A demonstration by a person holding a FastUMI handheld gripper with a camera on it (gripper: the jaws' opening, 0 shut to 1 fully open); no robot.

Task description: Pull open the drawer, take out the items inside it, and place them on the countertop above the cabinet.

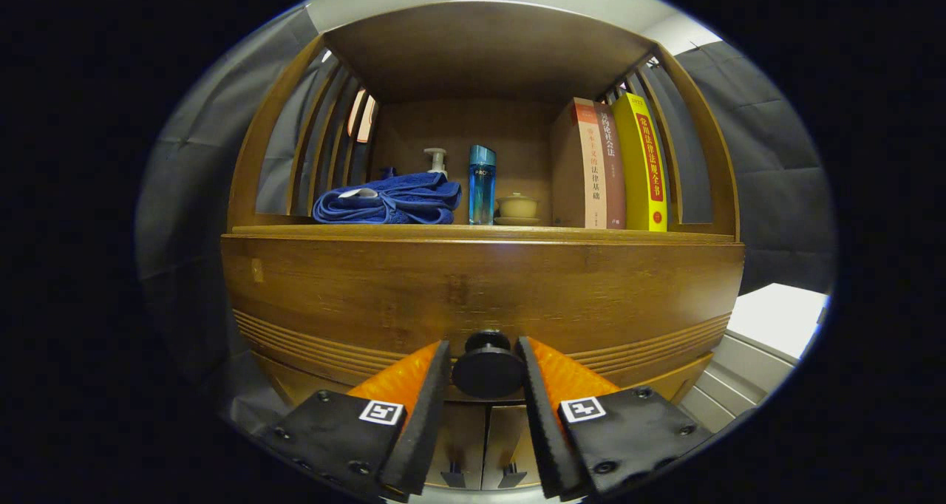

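Gripper [485, 371] fingers [432, 386] flanking, seemingly touching, the round knob [488, 371] on the closed drawer [369, 290].

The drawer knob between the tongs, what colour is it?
Black. The round drawer knob sits between the tongs, seen best in the gripper view.

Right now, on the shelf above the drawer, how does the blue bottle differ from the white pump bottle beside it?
The blue bottle stands nearer the shelf's front edge; the pump bottle sits further back, partly hidden by the blue towel. The blue bottle has a flat cap; the pump bottle has a spout head. One is clear blue, the other whitish. Both stand upright. The claw has its fingers on either side of the drawer knob.
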